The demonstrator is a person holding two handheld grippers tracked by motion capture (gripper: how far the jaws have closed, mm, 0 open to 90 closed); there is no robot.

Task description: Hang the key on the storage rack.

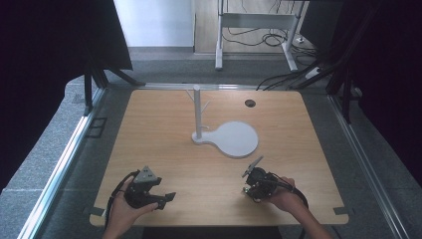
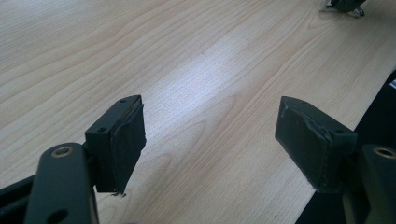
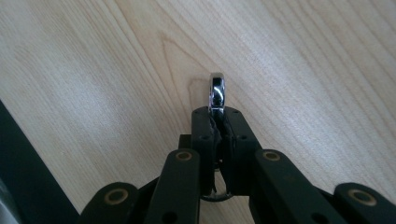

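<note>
- While pinched between the closed pads of the right gripper [image 3: 218,122], shiny metal ring [image 3: 217,91] standing edge-on, upper half above the pads, lower part visible below them.
- Held low over the wooden table [image 1: 164,149], near the front right edge, in the person's right hand [image 1: 286,198].
- Left gripper [image 2: 210,140] spread wide, nothing between the pads, resting low near the front left of the table.
- Farther out, white stand [image 1: 198,113] with short side pegs on a round white base [image 1: 238,139], well apart from both grippers.
- Probably next: carry the ring to a peg of the stand.
- To do well: keep firm pressure, because little of the ring sits inside the pads and could slip.
- Approach the peg with the ring's opening facing the peg tip, slowly, then release only after the ring hangs.
- Keep the left gripper away from the stand, or use to steady the base.
</note>
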